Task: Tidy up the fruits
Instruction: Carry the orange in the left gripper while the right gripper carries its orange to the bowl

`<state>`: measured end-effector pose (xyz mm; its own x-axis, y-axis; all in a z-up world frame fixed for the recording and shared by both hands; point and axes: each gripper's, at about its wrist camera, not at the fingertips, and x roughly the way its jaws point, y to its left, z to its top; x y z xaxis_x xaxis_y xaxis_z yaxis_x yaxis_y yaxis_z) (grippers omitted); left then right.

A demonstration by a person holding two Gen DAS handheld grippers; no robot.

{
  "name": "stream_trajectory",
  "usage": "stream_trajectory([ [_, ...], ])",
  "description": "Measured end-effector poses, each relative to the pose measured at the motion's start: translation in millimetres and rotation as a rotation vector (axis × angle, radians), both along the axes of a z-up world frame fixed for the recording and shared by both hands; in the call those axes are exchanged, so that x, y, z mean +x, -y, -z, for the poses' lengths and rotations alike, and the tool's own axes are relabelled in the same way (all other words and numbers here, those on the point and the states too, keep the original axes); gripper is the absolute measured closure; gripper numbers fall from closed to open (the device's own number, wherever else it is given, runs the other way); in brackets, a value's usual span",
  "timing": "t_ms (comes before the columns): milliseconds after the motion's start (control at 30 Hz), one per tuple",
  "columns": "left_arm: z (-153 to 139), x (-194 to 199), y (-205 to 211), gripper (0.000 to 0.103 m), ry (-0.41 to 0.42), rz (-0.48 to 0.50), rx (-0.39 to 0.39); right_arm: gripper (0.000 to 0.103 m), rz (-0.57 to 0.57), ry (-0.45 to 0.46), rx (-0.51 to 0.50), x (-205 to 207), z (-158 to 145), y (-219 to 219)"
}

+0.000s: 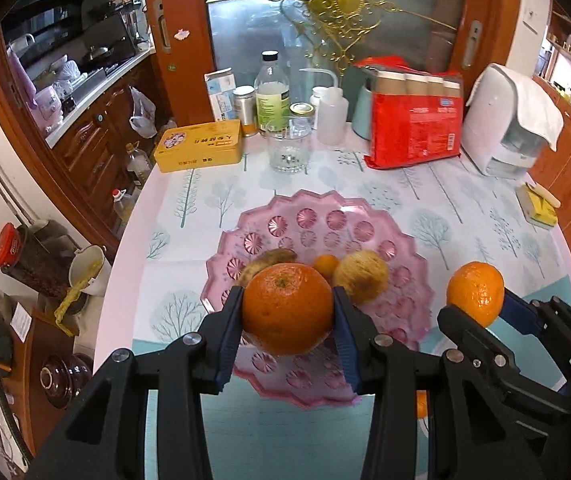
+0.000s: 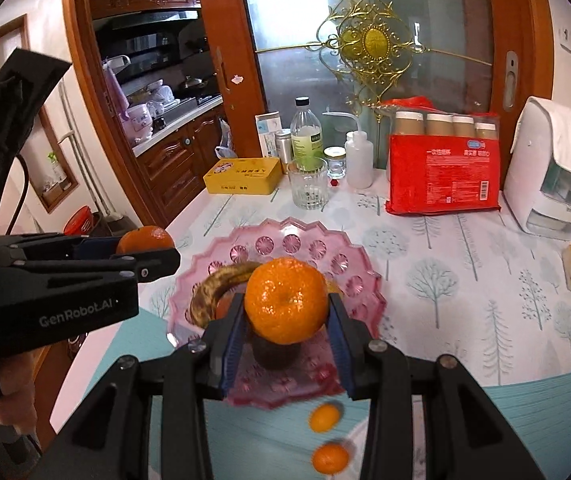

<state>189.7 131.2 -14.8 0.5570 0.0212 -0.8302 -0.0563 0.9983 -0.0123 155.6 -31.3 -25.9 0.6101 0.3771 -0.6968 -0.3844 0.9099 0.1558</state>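
A: How are the two hands posed?

B: Both sets of tongs tilt down toward the counter (image 1: 189, 240), side by side above the near rim of the pink glass fruit plate (image 1: 369, 216). The left tongs (image 1: 287, 312) are closed on a large orange (image 1: 287, 307), blue pads pressing its two sides. The right tongs (image 2: 285, 309) grip a mandarin (image 2: 285, 299) the same way.

A: Is the person visible?

B: Only fingers (image 2: 13, 392), wrapped around the left handle at the lower left of the right wrist view.

A: Where is the other fruit?

B: On the plate lie a browned banana (image 2: 213, 288), a small orange fruit (image 1: 325, 265) and a yellowish, speckled round fruit (image 1: 361, 276). Two small kumquat-like fruits (image 2: 325, 418) sit on the teal cloth, near side of the plate, blurred.

A: Any writing?

B: The left tool's black body reads "GenRobot.AI" (image 2: 79, 314). The yellow tin (image 2: 243, 176) and the red pack of paper cups (image 2: 443, 172) carry Chinese print too small to read. A ribbed drinking glass (image 2: 308, 188) stands between tin and pack, with bottles behind it.
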Motion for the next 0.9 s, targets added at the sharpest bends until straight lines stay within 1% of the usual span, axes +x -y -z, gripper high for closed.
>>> stream_trajectory([
  [133, 17.8, 14.2, -12.0, 0.062, -0.011, 0.008, -0.008, 0.064, 0.022, -0.04, -0.012, 10.0, 15.5, -13.9],
  [333, 54.2, 35.5, -23.2, 0.062, -0.056, 0.021, -0.026, 0.063, 0.059, -0.115, -0.037, 22.3, 46.8, -27.9],
  [500, 77.7, 47.5, -27.9, 0.062, -0.078, 0.036, -0.028, 0.063, 0.089, -0.149, -0.058, 28.4, 64.3, -35.1],
  [633, 91.9, 55.0, -33.5, 0.062, -0.094, 0.036, -0.041, 0.064, 0.106, -0.167, -0.055, 29.7, 74.9, -37.1],
  [833, 108.3, 61.3, -38.1, 0.062, -0.119, 0.048, -0.063, 0.064, 0.122, -0.205, -0.013, 33.0, 90.3, -38.4],
  [900, 112.6, 63.2, -38.8, 0.062, -0.126, 0.05, -0.065, 0.063, 0.122, -0.208, -0.022, 34.8, 94.4, -42.8],
])
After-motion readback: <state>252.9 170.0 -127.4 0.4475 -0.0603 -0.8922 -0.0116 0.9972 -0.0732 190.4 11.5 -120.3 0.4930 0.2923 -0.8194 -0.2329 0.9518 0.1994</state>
